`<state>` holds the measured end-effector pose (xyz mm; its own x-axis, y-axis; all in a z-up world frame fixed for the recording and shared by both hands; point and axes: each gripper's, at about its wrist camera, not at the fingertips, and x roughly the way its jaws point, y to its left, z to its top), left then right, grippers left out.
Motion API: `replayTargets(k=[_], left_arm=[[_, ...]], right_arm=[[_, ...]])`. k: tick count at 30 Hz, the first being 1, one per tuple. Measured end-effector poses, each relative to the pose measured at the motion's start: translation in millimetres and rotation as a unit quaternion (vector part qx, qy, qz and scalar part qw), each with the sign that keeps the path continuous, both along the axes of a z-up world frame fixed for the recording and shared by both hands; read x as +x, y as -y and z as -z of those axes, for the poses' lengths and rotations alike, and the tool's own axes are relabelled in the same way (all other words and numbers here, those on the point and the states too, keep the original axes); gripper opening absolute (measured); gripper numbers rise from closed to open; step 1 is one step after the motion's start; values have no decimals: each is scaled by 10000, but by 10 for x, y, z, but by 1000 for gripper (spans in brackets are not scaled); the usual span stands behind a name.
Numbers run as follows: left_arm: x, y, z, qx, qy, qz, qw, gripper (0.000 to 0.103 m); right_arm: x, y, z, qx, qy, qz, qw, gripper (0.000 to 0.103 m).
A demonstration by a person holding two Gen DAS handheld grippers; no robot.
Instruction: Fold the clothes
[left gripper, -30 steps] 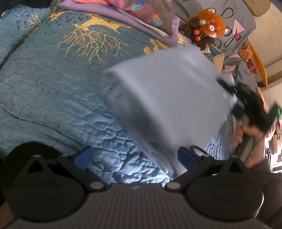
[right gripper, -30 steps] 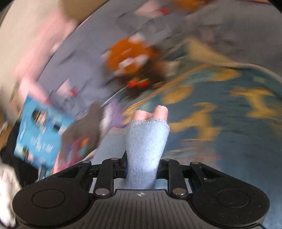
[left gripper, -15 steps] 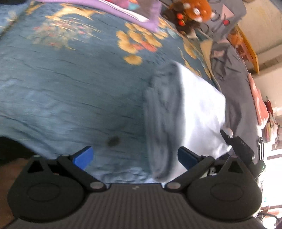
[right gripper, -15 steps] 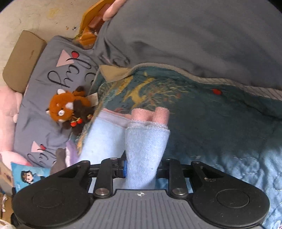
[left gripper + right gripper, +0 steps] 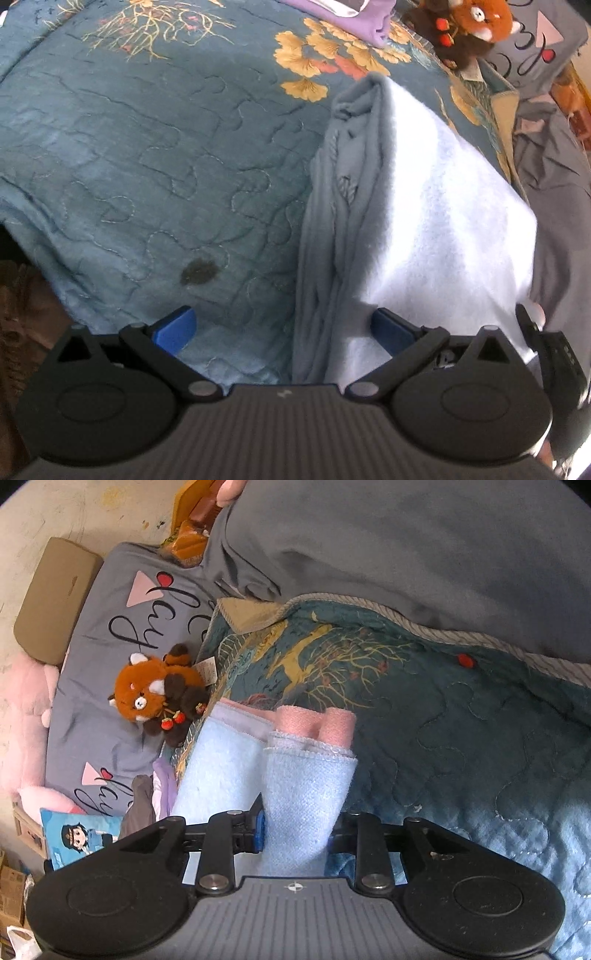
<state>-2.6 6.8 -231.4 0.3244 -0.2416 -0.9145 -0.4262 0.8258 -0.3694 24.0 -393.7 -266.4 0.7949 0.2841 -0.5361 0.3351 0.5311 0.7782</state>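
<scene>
The grey pillowcase (image 5: 122,635) bears black cursive lettering, apparently "lay", beside small red hearts and pink triangles.

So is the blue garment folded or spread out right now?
Folded: the blue garment shows stacked layered edges on one side, and the right claw pinches a doubled bundle.

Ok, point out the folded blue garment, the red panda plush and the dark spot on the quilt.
folded blue garment (image 5: 443,229): left wrist view, sunlit top face.
red panda plush (image 5: 142,694): right wrist view, orange head.
dark spot (image 5: 198,271): left wrist view, its centre.
</scene>
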Motion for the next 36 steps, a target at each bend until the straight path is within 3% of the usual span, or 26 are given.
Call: replayTargets(k=[2,4,7,10,11,13,17,20,28,36], left_arm=[[67,13,132,-451,-16,14,9990,103],[101,9,158,-550,-44,-82,9984,103],[137,-11,151,-993,171,139,9948,102],[136,-38,167,-1371,294,242,9898,96],[136,-47,172,-1497,335,277,9878,85],[135,-67,199,-1493,299,275,9880,78],[108,-176,245,-1833,342,134,9824,44],[93,-215,170,-1832,492,137,9817,35],[53,-312,-49,-1787,909,160,9796,33],[612,-435,-699,-463,1688,394,9838,30]], right_arm=[[3,7,3,6,7,-25,10000,29],[6,14,6,12,15,-51,10000,29],[10,24,10,21,25,-89,10000,29],[11,28,16,37,29,-91,9999,29],[11,26,14,33,30,-93,9999,29],[12,20,8,11,41,-106,9999,29],[21,2,-1,-42,43,-152,9999,29],[22,-10,-15,-68,51,-152,9998,29],[27,-122,-174,-384,313,-490,9976,27],[36,-646,-600,-1178,781,-1069,9842,27]])
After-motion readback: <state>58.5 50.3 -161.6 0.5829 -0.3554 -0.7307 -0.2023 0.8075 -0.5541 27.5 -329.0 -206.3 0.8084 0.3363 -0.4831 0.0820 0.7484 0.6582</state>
